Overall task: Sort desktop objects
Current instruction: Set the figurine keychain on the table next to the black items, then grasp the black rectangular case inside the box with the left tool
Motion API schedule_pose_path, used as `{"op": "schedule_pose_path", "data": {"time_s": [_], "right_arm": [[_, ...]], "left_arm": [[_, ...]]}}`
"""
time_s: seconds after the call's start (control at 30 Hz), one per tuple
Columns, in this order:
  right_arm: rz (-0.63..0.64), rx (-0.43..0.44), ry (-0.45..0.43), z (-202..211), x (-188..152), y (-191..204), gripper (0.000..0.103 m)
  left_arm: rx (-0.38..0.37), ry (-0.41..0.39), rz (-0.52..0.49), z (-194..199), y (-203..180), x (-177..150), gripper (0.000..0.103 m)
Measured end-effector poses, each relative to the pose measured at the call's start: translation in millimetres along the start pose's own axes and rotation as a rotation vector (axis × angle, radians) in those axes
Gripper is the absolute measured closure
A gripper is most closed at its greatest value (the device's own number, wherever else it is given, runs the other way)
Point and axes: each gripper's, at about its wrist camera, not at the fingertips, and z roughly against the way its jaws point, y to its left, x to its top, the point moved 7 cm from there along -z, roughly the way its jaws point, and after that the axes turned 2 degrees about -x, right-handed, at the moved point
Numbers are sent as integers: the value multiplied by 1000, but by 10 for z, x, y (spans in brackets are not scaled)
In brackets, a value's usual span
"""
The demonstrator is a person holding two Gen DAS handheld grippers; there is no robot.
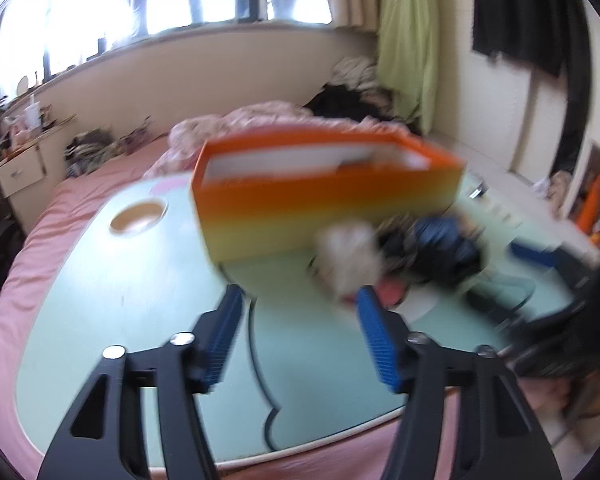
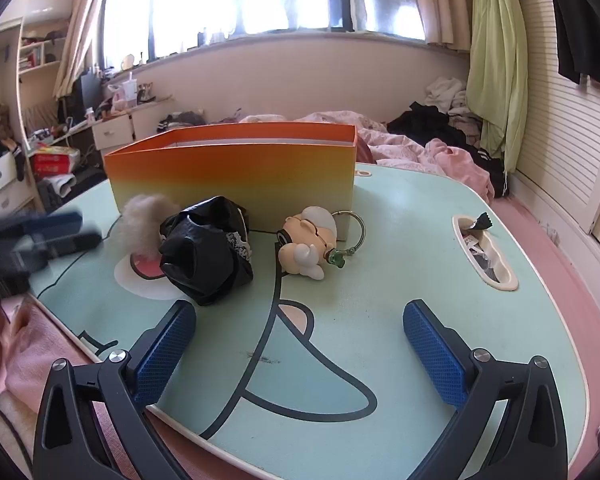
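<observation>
Mint-green cartoon-print surface [image 2: 400, 240]: both spread, empty grippers, left gripper [image 1: 298, 312] and right gripper [image 2: 300, 320], should approach the fluffy white pom-pom [image 2: 146, 216] at 11 o'clock slowly

No legible text anywhere.

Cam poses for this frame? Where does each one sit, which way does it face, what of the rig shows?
Left wrist: on the left claw, low over the lap table, facing the orange box and window; motion-blurred; own open blue pads show.
Right wrist: on the right claw, facing the orange box front-on; own open pads show, and the left claw blurs in at the left edge.
Shared: box, fluffy white ball, black bag, table, window.
</observation>
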Motion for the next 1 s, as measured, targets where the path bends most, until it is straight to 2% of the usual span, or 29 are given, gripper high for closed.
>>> {"op": "schedule_pose_path", "data": {"time_s": [0.07,0.1,0.17,0.23,0.27,0.33,0.4,0.47,0.53,0.63,0.73,0.8,0.83,0.87,0.9,0.93,1.0], "right_arm": [[0,0,0,2,-3,12,0],[-1,-1,1,1,-3,10,0],[-1,0,0,1,-4,14,0],[-1,0,-1,10,8,21,0],[-1,0,-1,11,6,21,0],[-1,0,-1,10,6,25,0],[-1,1,-3,12,6,28,0],[-1,3,-6,22,20,37,0],[-1,5,-8,26,30,41,0],[-1,5,-8,26,41,48,0],[-3,6,-7,15,47,37,0],[-4,6,-9,15,46,33,0],[-3,6,-9,14,51,36,0],[-3,6,-7,11,47,38,0],[-4,6,-6,8,49,36,0],[-5,6,-9,10,45,29,0],[-5,7,-9,8,47,26,0]], "left_arm": [[-87,-11,-5,79,-107,270,47],[-129,9,-3,56,-172,450,47],[-206,79,28,-124,-273,760,47],[-236,211,126,-524,-304,1023,47],[-219,285,188,-800,-279,1129,47],[-166,385,219,-1217,-256,1214,47],[-112,464,230,-1539,-267,1231,47],[-102,517,256,-1749,-293,1250,47],[-89,548,245,-1852,-338,1247,47],[3,591,176,-2007,-371,1173,47],[5,585,157,-2037,-437,1132,47],[90,582,100,-2067,-404,1134,47],[161,608,45,-2121,-374,1060,47],[189,637,10,-2159,-369,999,49],[181,600,-9,-2150,-385,1053,52],[168,609,-24,-2140,-402,1042,62],[88,618,0,-2082,-423,1010,62]]}}
